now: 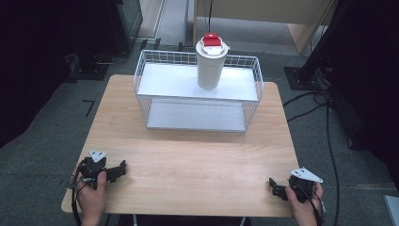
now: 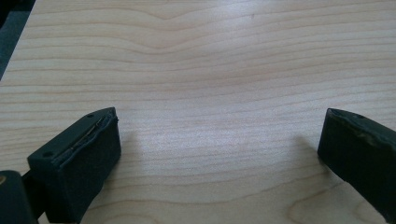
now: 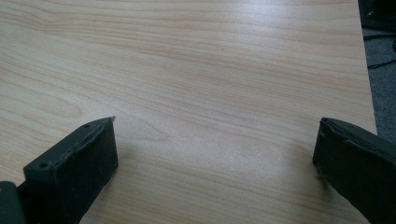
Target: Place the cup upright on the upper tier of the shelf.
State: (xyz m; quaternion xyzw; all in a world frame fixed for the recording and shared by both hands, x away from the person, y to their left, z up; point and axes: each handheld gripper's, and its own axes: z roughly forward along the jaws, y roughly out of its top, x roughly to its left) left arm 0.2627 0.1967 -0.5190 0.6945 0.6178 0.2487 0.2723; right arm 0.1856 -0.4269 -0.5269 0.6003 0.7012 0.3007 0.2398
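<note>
Both grippers, L (image 1: 123,165) & R (image 1: 271,181), spread wide, empty. Risk: tall cup (image 1: 210,63) tips off rack (image 1: 197,82) w/ a careless reach.

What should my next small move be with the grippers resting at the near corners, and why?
Probably lift the right gripper and carry it forward toward the white cup with the red lid tab, which stands upright on the top shelf of the wire rack. Both grippers sit open and empty on the table, far from the cup.
</note>
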